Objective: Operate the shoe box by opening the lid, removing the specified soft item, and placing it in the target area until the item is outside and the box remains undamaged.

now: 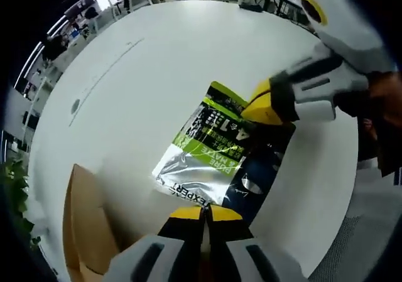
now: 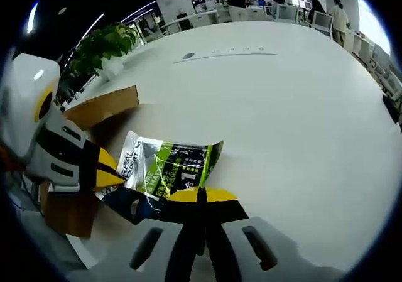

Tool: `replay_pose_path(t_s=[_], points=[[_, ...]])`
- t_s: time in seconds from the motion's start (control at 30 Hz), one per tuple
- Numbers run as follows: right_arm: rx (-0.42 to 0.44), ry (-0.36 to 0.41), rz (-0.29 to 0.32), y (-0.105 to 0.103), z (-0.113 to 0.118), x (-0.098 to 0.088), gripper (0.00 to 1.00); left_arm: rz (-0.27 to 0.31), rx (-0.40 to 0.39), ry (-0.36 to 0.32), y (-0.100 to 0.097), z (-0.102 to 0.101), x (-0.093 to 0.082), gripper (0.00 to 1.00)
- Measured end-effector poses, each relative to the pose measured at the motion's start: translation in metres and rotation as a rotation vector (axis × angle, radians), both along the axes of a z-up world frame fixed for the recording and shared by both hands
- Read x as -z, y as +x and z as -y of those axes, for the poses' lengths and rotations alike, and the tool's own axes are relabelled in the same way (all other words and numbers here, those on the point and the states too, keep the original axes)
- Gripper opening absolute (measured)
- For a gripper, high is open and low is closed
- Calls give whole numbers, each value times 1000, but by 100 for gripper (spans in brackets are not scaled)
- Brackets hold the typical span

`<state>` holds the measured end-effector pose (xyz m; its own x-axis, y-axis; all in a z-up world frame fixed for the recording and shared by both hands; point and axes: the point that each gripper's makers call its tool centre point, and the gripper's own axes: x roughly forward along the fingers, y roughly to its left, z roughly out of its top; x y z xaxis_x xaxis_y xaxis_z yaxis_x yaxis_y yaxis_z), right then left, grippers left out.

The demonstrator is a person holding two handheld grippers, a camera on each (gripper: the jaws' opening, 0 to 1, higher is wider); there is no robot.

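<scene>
Both the left gripper (image 1: 205,213) and right gripper (image 2: 201,197) pinched the crinkly green, silver and black foil pouch (image 1: 220,153) at opposite edges over the white table (image 1: 157,75), best lowered level and released together.

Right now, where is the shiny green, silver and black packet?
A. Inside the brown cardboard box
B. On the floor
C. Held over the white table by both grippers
C: the shiny green, silver and black packet is pinched at opposite edges by the left gripper and right gripper, beside the brown cardboard box.
</scene>
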<state>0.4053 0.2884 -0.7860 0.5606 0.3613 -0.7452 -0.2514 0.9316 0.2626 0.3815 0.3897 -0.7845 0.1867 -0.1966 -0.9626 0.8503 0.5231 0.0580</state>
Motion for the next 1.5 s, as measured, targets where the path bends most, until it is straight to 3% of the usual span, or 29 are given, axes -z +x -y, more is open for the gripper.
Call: replay_pose_path(t_s=[0.33, 0.77, 1.07, 1.5], points=[[-57, -31, 11, 1, 1, 2, 2, 47, 128, 89, -1, -5, 3, 5], [-73, -68, 22, 0, 9, 1, 8, 49, 153, 117, -7, -11, -4, 11], [-73, -81, 27, -7, 19, -4, 12, 75, 147, 94, -11, -11, -21, 12], [-72, -83, 56, -24, 28, -22, 19, 75, 44, -49, -21, -7, -52, 19]])
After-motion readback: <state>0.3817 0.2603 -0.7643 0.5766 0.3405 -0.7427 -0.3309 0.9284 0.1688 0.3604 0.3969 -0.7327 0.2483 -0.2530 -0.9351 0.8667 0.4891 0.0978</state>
